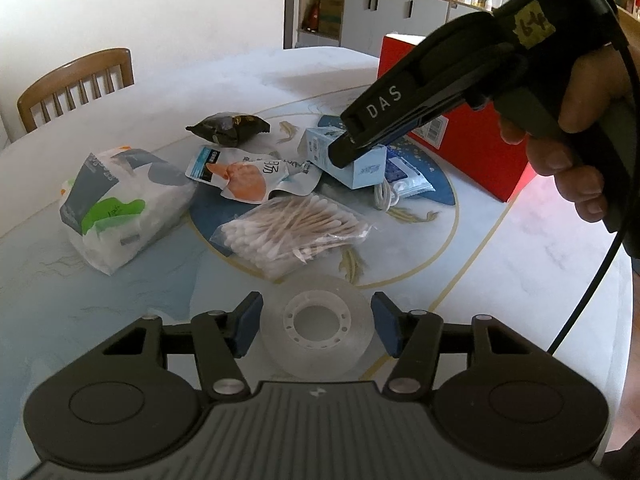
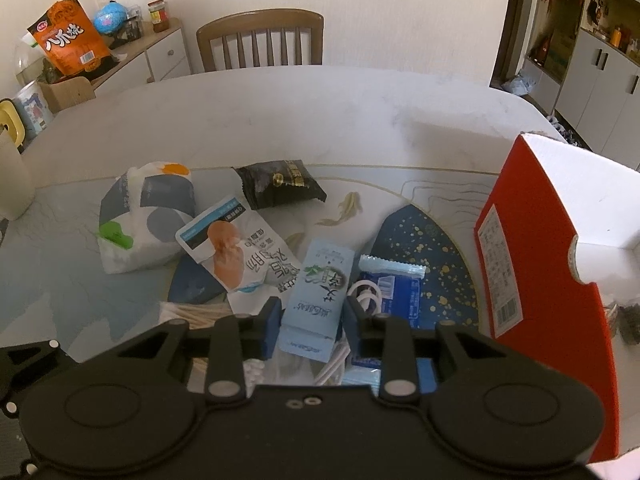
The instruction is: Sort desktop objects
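A clear tape roll [image 1: 316, 326] lies flat on the table between the fingers of my left gripper [image 1: 318, 326], which is open around it without touching. My right gripper [image 2: 312, 322] straddles a light blue carton [image 2: 318, 292], its pads close on both sides; contact is unclear. The carton also shows in the left wrist view [image 1: 352, 160], under the right gripper's tip [image 1: 344, 152]. Around it lie a cotton swab bag [image 1: 292, 228], a chicken snack pouch [image 2: 236, 252], a black sachet [image 2: 280, 188], a tissue pack [image 1: 120, 208] and a blue wipe packet [image 2: 396, 292].
A red box with a white inside [image 2: 552, 248] stands open at the right of the table. A coiled white cable [image 1: 386, 196] lies by the carton. A wooden chair [image 2: 260, 40] stands behind the table. A sideboard with snacks [image 2: 68, 36] is at far left.
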The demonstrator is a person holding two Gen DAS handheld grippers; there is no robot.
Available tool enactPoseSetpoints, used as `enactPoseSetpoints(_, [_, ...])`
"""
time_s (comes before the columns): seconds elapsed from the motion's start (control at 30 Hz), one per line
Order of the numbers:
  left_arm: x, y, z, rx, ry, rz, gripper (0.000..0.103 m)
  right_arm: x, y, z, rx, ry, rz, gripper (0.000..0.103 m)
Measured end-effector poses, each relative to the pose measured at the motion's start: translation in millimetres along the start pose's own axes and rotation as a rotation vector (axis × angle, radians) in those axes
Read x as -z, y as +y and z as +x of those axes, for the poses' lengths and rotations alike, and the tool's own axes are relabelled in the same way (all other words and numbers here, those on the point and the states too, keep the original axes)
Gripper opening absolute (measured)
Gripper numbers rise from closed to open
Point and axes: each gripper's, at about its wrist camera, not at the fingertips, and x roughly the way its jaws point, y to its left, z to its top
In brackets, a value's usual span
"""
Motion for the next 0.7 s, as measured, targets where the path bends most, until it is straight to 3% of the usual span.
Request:
enactPoseSetpoints(0.33, [-8.8, 5.2, -10.4, -0.007, -0.034, -0.038, 0.058, 1.9, 2.0, -16.0, 0.011, -0.051, -0.020, 0.029])
enactPoseSetpoints(0.7, [-8.8, 3.8, -7.4, -0.002, -0.021, -0.048, 0.058, 9.7, 0.0, -7.3, -0.023, 0.010, -0.034, 0.033])
